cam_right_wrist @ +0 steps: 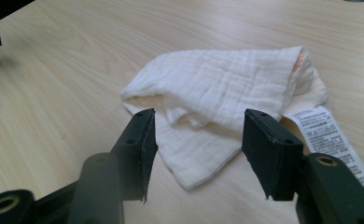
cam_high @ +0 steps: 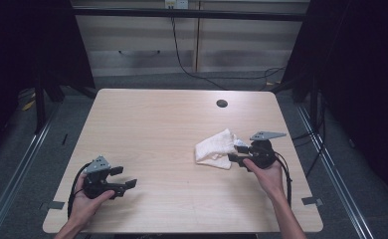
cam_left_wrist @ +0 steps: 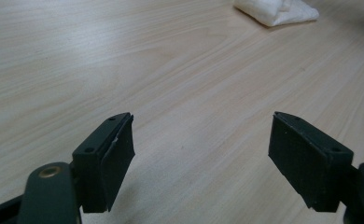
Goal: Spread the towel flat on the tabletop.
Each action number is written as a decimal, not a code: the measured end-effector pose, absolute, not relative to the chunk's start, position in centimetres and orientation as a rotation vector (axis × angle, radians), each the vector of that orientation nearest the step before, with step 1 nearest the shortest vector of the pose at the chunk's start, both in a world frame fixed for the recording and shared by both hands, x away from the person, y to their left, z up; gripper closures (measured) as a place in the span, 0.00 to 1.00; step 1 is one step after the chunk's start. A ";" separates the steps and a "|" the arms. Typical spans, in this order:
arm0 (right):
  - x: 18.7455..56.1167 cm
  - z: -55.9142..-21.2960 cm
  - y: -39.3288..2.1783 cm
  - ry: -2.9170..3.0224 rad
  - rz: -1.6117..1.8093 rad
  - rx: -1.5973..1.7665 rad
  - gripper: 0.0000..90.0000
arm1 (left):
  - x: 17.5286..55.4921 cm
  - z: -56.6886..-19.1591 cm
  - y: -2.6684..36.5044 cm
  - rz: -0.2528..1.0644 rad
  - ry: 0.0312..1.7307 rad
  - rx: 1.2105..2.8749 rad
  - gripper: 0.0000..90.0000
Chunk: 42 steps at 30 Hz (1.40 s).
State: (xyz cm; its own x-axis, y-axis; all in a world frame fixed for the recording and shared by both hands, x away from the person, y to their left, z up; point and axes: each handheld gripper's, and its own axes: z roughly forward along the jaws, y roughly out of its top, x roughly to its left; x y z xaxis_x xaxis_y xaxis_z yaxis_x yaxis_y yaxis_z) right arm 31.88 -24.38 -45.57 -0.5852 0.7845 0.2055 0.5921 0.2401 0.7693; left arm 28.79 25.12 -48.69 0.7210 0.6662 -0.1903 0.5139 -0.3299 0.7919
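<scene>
Right gripper view: right gripper (cam_right_wrist: 196, 154), jaws apart and empty, faces the cloth (cam_right_wrist: 217, 98) just beyond; left gripper (cam_high: 124, 178) waits open, far left.

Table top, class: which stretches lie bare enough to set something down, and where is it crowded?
The table is bare across its far half up to the round hole, and down the middle between the left gripper and the white cloth. It is crowded at the right, where the right gripper meets the cloth.

Light wood table (cam_high: 152, 129), round grommet hole (cam_high: 222, 103) at far edge.
</scene>
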 end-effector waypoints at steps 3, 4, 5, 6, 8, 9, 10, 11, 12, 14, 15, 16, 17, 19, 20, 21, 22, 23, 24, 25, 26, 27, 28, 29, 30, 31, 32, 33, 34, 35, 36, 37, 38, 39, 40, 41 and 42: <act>32.7 -45.5 -24.4 2.286 1.261 1.286 0.55 | 28.8 -48.7 25.1 0.209 0.896 2.006 0.25; 32.9 -45.5 -24.3 2.284 1.253 1.283 0.56 | 28.8 -48.7 25.1 0.209 0.896 2.006 0.25; 33.2 -45.6 -24.3 2.286 1.254 1.280 0.56 | 28.8 -48.7 25.1 0.208 0.896 2.007 0.25; 33.5 -45.6 -24.2 2.293 1.254 1.278 0.56 | 28.8 -48.7 25.1 0.208 0.896 2.009 0.25; 34.1 -45.8 -24.0 2.307 1.236 1.276 0.55 | 28.8 -48.7 25.1 0.208 0.895 2.010 0.25; 34.4 -45.9 -24.0 2.314 1.224 1.276 0.55 | 28.8 -48.7 25.1 0.207 0.896 2.009 0.25; 34.7 -46.0 -23.9 2.324 1.214 1.274 0.54 | 28.8 -48.7 25.1 0.208 0.896 2.009 0.25; 35.0 -46.2 -23.8 2.332 1.208 1.279 0.53 | 28.8 -48.7 25.1 0.209 0.897 2.007 0.25; 35.3 -46.3 -23.8 2.335 1.203 1.288 0.51 | 28.8 -48.7 25.1 0.211 0.899 2.004 0.25; 35.9 -46.7 -23.7 2.330 1.224 1.306 0.49 | 28.7 -48.6 25.1 0.215 0.892 2.006 0.25; 36.1 -46.9 -23.7 2.325 1.230 1.316 0.48 | 28.6 -48.6 25.0 0.209 0.888 2.006 0.25; 36.4 -47.1 -23.6 2.332 1.227 1.322 0.48 | 28.6 -48.6 24.9 0.210 0.887 2.009 0.25; 36.6 -47.3 -23.5 2.340 1.223 1.324 0.46 | 28.6 -48.6 24.9 0.209 0.882 2.013 0.25; 37.0 -47.8 -23.2 2.360 1.212 1.323 0.44 | 28.6 -48.6 24.9 0.210 0.883 2.014 0.25; 37.1 -48.0 -23.0 2.372 1.196 1.317 0.43 | 28.6 -48.6 25.0 0.206 0.885 2.012 0.25; 37.2 -48.2 -22.8 2.375 1.181 1.321 0.43 | 28.7 -48.6 25.0 0.206 0.885 2.011 0.25; 37.4 -48.4 -22.7 2.385 1.175 1.327 0.44 | 28.7 -48.6 25.1 0.210 0.885 2.014 0.25; 37.5 -48.7 -22.6 2.393 1.163 1.326 0.44 | 28.7 -48.6 25.1 0.213 0.888 2.013 0.25; 37.5 -49.0 -22.4 2.397 1.139 1.336 0.47 | 28.7 -48.6 25.1 0.211 0.888 2.008 0.25; 37.6 -49.4 -22.3 2.409 1.121 1.334 0.52 | 28.6 -48.5 25.1 0.214 0.892 1.999 0.25; 37.5 -49.7 -22.1 2.415 1.114 1.341 0.57 | 28.5 -48.4 25.2 0.219 0.891 1.994 0.25; 37.4 -49.9 -22.0 2.396 1.120 1.342 0.64 | 28.5 -48.4 25.3 0.219 0.889 1.985 0.25; 37.3 -49.9 -21.9 2.397 1.126 1.349 0.73 | 28.4 -48.3 25.3 0.219 0.888 1.988 0.25; 37.1 -50.0 -21.8 2.406 1.124 1.344 0.79 | 28.4 -48.3 25.4 0.222 0.890 1.988 0.25; 37.0 -50.0 -21.7 2.408 1.110 1.340 0.85 | 28.4 -48.3 25.4 0.222 0.890 1.988 0.25; 36.8 -50.0 -21.5 2.417 1.110 1.339 0.89 | 28.5 -48.3 25.4 0.219 0.897 1.984 0.25; 36.6 -50.1 -21.4 2.421 1.122 1.340 0.91 | 28.5 -48.4 25.4 0.219 0.899 1.983 0.25; 36.4 -50.1 -21.3 2.417 1.122 1.339 0.92 | 28.5 -48.4 25.3 0.217 0.899 1.984 0.25; 36.2 -50.2 -21.2 2.419 1.138 1.338 0.93 | 28.5 -48.4 25.3 0.219 0.895 1.990 0.25; 35.9 -50.2 -21.1 2.424 1.151 1.341 0.93 | 28.6 -48.4 25.2 0.221 0.894 1.996 0.25; 35.9 -50.2 -21.1 2.424 1.151 1.341 0.93 | 28.6 -48.4 25.2 0.221 0.894 1.996 0.25; 35.5 -50.3 -20.7 2.435 1.171 1.336 0.94 | 28.6 -48.5 25.0 0.219 0.891 2.005 0.25; 35.4 -50.3 -20.5 2.444 1.176 1.332 0.94 | 28.6 -48.5 24.9 0.220 0.890 2.008 0.25; 35.2 -50.3 -20.3 2.446 1.175 1.328 0.94 | 28.6 -48.5 24.8 0.215 0.886 2.013 0.25; 35.0 -50.3 -20.0 2.458 1.171 1.315 0.94 | 28.6 -48.5 24.8 0.214 0.883 2.016 0.25; 34.8 -50.3 -19.7 2.465 1.177 1.306 0.94 | 28.6 -48.6 24.7 0.214 0.883 2.019 0.25; 34.6 -50.2 -19.5 2.477 1.177 1.303 0.94 | 28.6 -48.6 24.6 0.215 0.883 2.022 0.25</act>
